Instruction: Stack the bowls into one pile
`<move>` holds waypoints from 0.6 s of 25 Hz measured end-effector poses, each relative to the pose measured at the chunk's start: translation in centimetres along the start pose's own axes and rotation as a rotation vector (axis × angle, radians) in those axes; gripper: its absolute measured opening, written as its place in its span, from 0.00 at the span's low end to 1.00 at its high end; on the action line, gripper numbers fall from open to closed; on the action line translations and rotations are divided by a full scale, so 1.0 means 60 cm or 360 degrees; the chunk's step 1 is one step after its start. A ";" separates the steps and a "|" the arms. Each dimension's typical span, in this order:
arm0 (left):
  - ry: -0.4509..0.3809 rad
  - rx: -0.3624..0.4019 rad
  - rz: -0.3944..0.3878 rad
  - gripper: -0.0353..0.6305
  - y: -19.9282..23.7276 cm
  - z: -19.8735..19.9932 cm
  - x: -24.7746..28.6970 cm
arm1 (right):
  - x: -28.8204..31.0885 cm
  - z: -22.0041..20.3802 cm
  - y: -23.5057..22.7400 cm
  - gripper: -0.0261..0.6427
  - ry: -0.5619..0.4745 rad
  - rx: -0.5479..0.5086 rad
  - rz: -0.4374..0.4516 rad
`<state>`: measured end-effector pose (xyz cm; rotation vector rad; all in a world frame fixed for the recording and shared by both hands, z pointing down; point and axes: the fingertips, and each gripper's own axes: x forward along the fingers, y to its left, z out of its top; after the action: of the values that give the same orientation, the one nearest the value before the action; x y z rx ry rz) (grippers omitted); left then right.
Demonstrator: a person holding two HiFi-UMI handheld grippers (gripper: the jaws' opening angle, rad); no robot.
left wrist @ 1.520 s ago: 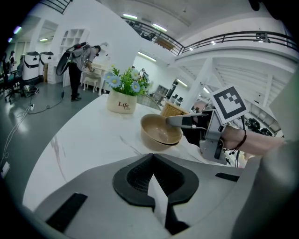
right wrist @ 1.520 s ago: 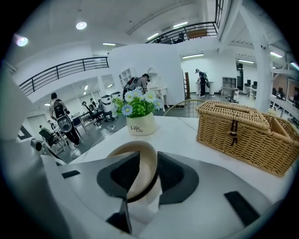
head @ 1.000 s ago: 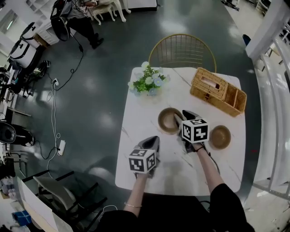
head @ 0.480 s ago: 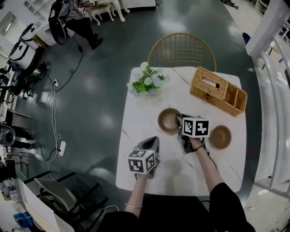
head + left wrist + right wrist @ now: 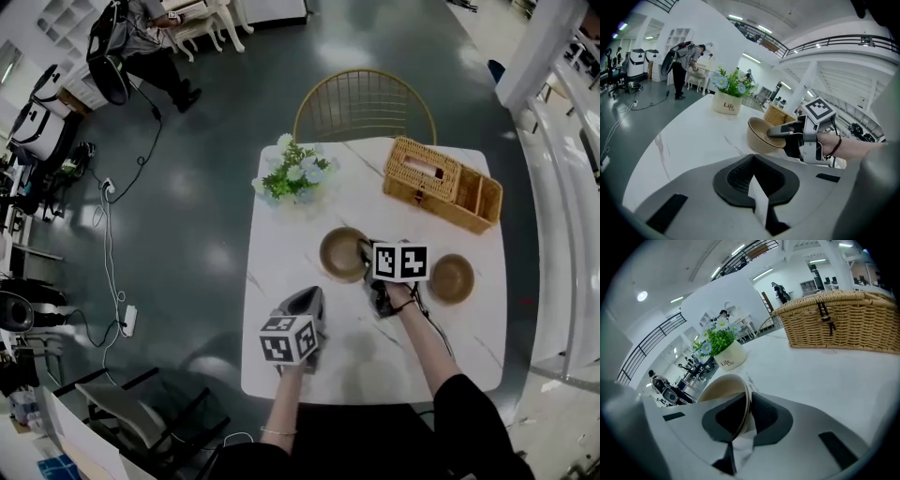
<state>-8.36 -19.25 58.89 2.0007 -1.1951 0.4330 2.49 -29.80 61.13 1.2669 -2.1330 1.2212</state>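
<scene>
Working over white marble table [image 5: 281, 272]. Along far edge: wicker basket [image 5: 441, 183] at 1 o'clock, flower pot [image 5: 291, 176] at 11. Mid-table, two tan bowls well apart: left bowl [image 5: 339, 251] near centre, right bowl [image 5: 452, 277] at 3 o'clock of it, not yet stacked. Pinching left bowl's 3 o'clock rim with right gripper [image 5: 367, 255]; just been closing onto it, bowl wall now nipped between the jaws, plain in right gripper view. Parked at 7 o'clock of that bowl with left gripper [image 5: 312, 295], pressed together, nothing in it. Step in hand, by judgement: securing grasp on first bowl. Next: lift clear, carry toward 3 o'clock, centre over right bowl, lower in level, then let go. Risk: thin one-sided rim grip, so likely to tilt or swing if lifted fast.
</scene>
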 end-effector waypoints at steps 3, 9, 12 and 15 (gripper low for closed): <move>-0.0013 0.0012 -0.0007 0.07 -0.003 0.005 -0.002 | -0.007 0.001 0.000 0.09 -0.0016 0.0021 0.0010; -0.0035 0.0022 -0.0020 0.07 -0.010 0.013 -0.006 | -0.033 0.019 0.011 0.09 -0.0090 0.0025 0.0053; -0.0049 0.0046 -0.0044 0.07 -0.021 0.020 -0.004 | -0.051 0.029 0.011 0.09 -0.0131 0.0018 0.0063; -0.0059 0.0073 -0.0073 0.07 -0.035 0.026 -0.001 | -0.073 0.042 0.010 0.09 -0.0182 0.0022 0.0074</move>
<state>-6.73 -19.77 56.91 2.0790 -1.1689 0.4053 4.56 -29.48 56.51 1.3299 -2.2497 1.2111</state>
